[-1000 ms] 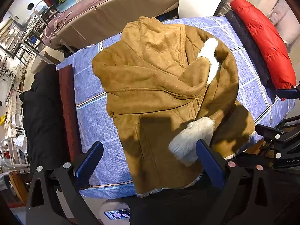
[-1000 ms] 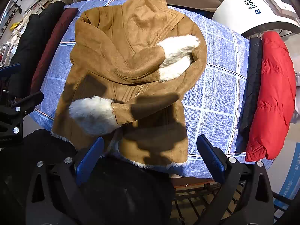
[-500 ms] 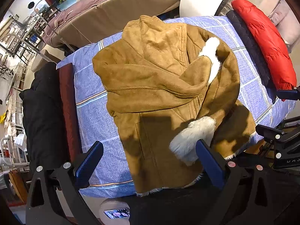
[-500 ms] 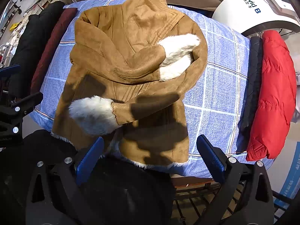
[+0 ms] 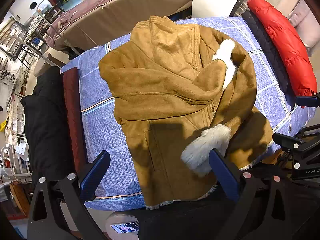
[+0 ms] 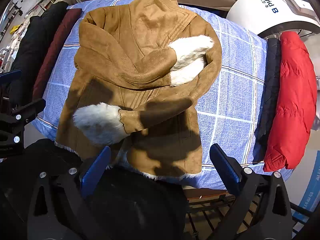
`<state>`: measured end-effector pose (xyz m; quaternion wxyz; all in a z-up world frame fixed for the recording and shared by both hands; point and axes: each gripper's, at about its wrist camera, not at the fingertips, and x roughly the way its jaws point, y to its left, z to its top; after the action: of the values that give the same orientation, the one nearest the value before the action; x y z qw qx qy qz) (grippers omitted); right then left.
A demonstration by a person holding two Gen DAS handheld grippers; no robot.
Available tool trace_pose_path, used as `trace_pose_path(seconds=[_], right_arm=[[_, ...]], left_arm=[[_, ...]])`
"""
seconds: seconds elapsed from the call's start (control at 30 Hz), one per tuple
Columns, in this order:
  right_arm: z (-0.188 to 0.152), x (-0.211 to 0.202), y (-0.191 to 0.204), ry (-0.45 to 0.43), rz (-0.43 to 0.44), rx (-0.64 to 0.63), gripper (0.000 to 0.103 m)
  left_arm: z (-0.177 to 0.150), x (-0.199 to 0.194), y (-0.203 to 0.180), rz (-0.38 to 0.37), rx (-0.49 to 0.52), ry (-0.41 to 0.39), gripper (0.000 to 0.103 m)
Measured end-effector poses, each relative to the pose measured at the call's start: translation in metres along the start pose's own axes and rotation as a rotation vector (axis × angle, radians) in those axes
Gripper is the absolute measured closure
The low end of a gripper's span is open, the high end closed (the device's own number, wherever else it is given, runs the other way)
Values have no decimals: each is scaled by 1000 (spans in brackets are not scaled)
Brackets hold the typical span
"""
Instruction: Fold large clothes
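Along the left edge of the table (image 6: 236,92), covered in a blue checked cloth, lie a black garment (image 5: 44,120) and a dark red garment (image 5: 73,116), just beside the tan coat (image 5: 170,92); a careless sweep of the coat's body leftward could drag them off the edge. The left gripper (image 5: 160,172) hangs above the near edge with jaws spread wide and nothing between them; the lower fur cuff (image 5: 206,146) sits just beyond its right finger, so closing here might pinch only loose fur, which I judge would slip out under the coat's weight. The coat lies in the middle of the table, collar toward the far edge, both sleeves crossed over the front, the upper fur cuff (image 6: 188,60) resting near the right shoulder; thick suede likely resists creasing, so a bottom-up fold may spring back or tip the sleeves loose. Its hem (image 6: 160,174) overhangs the near edge; that weight could pull the coat off if lifted unevenly. The right gripper (image 6: 160,172) is likewise wide open and empty over the hem. At the right edge a red puffer jacket (image 6: 290,104) lies on a dark quilted one (image 6: 270,92), near enough to catch.
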<state>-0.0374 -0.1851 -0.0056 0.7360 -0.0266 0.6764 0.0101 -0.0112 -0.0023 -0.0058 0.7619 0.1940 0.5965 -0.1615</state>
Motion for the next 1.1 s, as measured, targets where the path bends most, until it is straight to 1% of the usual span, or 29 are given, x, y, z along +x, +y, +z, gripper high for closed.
trace_pose_path(seconds=[1.1], right_arm=[[6,7,-4,7,14,12,6]], left_arm=[[1,8,1,-4,-6,19,6]])
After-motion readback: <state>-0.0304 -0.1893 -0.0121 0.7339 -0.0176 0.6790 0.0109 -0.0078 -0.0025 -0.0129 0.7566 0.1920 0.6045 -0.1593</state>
